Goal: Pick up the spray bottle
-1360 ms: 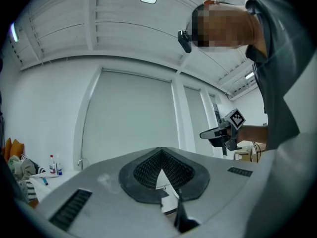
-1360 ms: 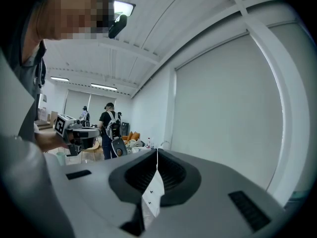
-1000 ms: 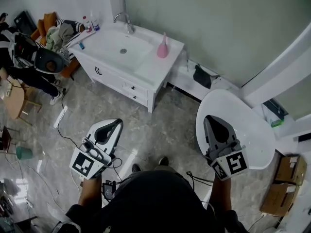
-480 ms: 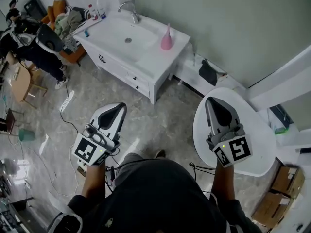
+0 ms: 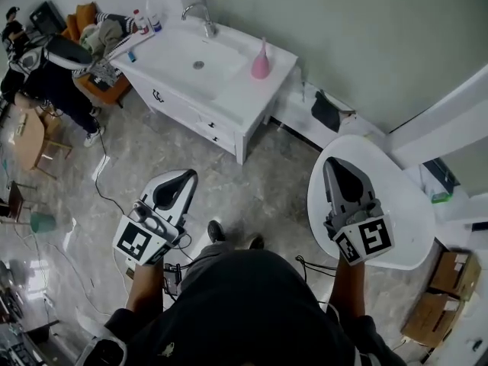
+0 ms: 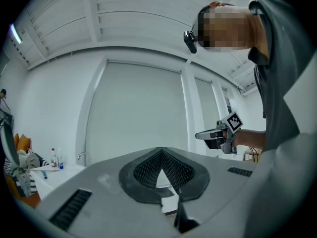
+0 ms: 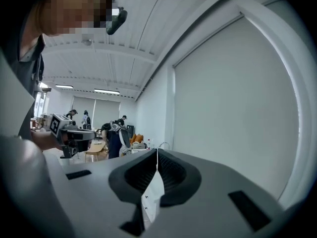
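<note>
1. A white vanity (image 5: 229,109) stands against the wall at the top of the head view. Its basin (image 5: 200,61) sits toward the left, with a faucet (image 5: 197,14) behind it.
2. The spray bottle (image 5: 261,61), pink and upright, stands at the right end of the vanity top. It is just beside the basin and near the wall.
3. Small bottles (image 5: 145,17) stand at the far left corner of that top, well apart from the spray bottle.
4. Left of the vanity a person (image 5: 53,67) bends over, near an orange seat (image 5: 82,12) piled with clothes. A wooden table (image 5: 21,139) shows at the left edge.
5. Right of the vanity a low white shelf (image 5: 293,120) carries a black thing (image 5: 326,114). Nearer to the holder stands a round white table (image 5: 404,204), and cardboard boxes (image 5: 446,311) lie in the lower right corner.
6. Grey marble floor (image 5: 267,181) lies between the holder's shoes and the vanity.
7. The left gripper (image 5: 188,174) hangs over the floor, pointing toward the vanity and well apart from the spray bottle. In the left gripper view its jaws meet tip to tip, with nothing between them.
8. The right gripper (image 5: 331,162) hangs above the round table, also well apart from the spray bottle. In the right gripper view its jaws are pressed together and hold nothing.
</note>
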`<action>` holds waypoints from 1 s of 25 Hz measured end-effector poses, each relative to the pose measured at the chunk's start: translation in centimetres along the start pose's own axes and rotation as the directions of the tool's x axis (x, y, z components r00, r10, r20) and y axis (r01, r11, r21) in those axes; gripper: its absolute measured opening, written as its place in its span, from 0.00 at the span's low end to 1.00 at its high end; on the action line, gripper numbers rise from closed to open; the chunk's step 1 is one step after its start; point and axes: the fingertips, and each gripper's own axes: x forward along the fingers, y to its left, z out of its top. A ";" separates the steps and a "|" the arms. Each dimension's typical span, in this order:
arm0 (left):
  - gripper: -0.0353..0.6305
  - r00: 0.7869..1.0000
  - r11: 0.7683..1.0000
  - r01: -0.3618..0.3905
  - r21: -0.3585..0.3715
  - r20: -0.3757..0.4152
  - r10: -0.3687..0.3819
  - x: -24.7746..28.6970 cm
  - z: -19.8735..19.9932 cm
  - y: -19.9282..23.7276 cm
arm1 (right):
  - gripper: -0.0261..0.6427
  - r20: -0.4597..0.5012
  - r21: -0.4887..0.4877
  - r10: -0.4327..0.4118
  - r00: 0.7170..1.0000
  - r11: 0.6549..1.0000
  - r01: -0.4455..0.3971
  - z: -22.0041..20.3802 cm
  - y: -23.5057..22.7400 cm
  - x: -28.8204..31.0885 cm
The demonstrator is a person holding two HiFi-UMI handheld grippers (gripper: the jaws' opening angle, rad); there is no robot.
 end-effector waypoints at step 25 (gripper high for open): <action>0.06 0.992 0.992 0.127 -0.014 -0.009 -0.127 1.4 -1.6 9.0 | 0.05 -0.059 -0.011 -0.094 0.994 0.996 0.093 0.8 1.7 7.5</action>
